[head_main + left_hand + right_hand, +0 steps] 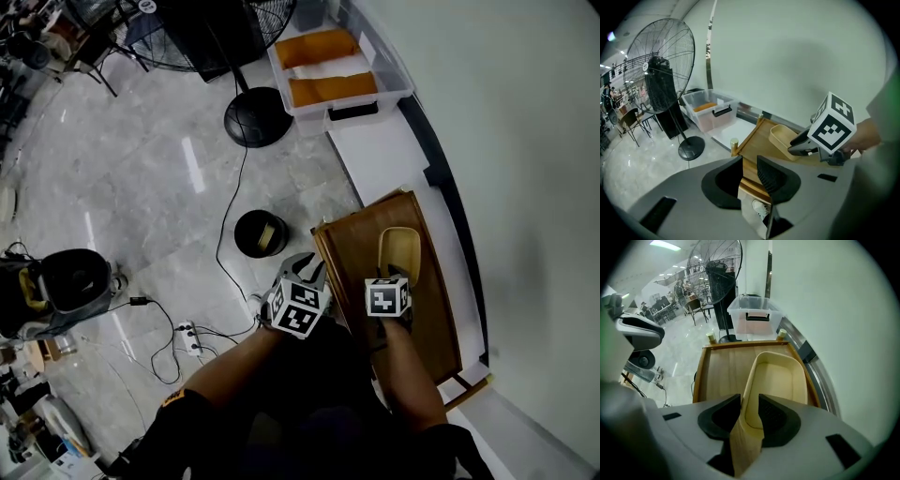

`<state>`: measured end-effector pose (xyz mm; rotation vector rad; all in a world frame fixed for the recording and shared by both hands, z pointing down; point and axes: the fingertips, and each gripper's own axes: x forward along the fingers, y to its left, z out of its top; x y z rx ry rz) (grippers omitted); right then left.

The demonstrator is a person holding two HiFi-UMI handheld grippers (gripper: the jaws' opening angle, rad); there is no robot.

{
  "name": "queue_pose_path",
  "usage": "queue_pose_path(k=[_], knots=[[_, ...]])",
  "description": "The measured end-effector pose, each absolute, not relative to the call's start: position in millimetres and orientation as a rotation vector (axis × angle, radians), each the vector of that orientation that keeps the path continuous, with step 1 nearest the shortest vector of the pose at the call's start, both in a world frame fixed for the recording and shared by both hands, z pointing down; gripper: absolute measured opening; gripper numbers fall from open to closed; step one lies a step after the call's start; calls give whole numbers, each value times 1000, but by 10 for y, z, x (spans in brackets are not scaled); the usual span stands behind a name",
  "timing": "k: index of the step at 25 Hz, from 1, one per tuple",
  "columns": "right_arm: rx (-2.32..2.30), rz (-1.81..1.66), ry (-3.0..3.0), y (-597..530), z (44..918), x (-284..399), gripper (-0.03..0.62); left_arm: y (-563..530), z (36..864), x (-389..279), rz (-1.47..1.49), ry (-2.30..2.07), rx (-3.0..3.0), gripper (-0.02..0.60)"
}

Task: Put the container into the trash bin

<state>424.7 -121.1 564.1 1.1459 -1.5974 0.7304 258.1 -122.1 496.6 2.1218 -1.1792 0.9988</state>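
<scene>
A beige oblong container (398,248) (778,380) (783,137) lies on a small wooden table with a raised rim (352,267) (722,371). My right gripper (393,277) (750,399) points steeply down at the container's near end and is open, with the container's near-left wall standing between its fingers. My left gripper (303,269) (750,161) hangs open over the table's left edge with nothing between its fingers; table rim, floor and a shoe show through the gap. A round black trash bin (261,233) stands on the floor just left of the table's far corner.
A standing fan with a round black base (255,117) and a clear plastic box with orange contents (333,70) are beyond the table. A white board (384,155) lies between box and table. Cables and a power strip (187,337) run over the floor at left. A wall is close on the right.
</scene>
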Motion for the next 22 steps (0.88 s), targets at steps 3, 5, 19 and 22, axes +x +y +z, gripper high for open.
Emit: queue_pose_path(k=[3, 5, 19, 22], knots=[[1132, 730, -1584, -1227, 5693, 4235, 133, -1206, 4977, 2548, 1006, -1180, 2111, 97], [1130, 730, -1573, -1233, 5714, 4226, 131, -1188, 4977, 2513, 1009, -1182, 2106, 95], [1208, 705, -1507, -1168, 5656, 4341, 35, -1057, 4901, 2277, 981, -1224, 2098, 95], [1235, 698, -1533, -1159, 5470, 4314, 34, -1043, 4849, 2227, 957, -1233, 2100, 95]])
